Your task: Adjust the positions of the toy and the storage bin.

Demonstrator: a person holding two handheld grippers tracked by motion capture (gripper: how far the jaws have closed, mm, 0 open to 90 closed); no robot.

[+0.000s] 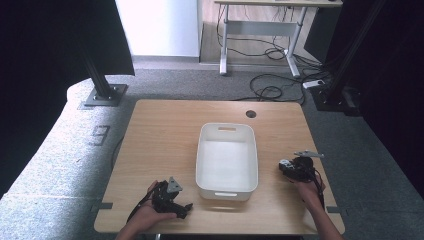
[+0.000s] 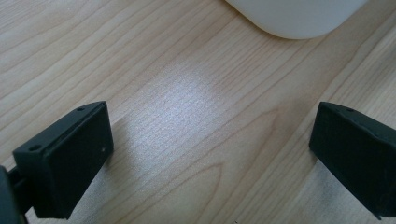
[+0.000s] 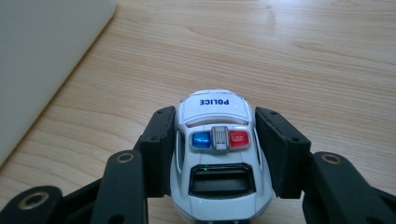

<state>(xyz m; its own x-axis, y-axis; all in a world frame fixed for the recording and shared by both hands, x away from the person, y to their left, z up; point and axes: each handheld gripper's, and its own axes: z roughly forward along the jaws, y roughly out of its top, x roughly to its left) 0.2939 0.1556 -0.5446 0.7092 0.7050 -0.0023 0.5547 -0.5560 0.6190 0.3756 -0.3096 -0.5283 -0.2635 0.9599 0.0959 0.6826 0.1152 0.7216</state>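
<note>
High view: we've got the white bin [image 1: 227, 159] mid-table w/ nothing inside it as far as we can see. Our left gripper [image 1: 186, 207] sits near the table's [image 1: 165, 130] front edge, just left of the bin's near corner. Our right gripper [image 1: 284, 166] is on the other side, beside the bin's right wall but apart from it, w/ something small and pale at its tip.

Left gripper view: jaws spread wide, nothing btwn them, just bare wood grain. A rounded corner of the bin [image 2: 299, 18] shows at the top, near but not touching.

Right gripper view: the toy police car [image 3: 218, 154] sits btwn the jaws, both pads pressed against its sides, so we read this claw as closed on the car. Whether the car is lifted or resting on the wood, we can't tell. The bin's wall [image 3: 42, 60] runs along the left, close by.

Progress, as we judge it: the grab looks done. What's left is prob. carrying the car over the rim and letting it go inside the bin. So we're roughly partway, w/ the drop-off to come.
</note>
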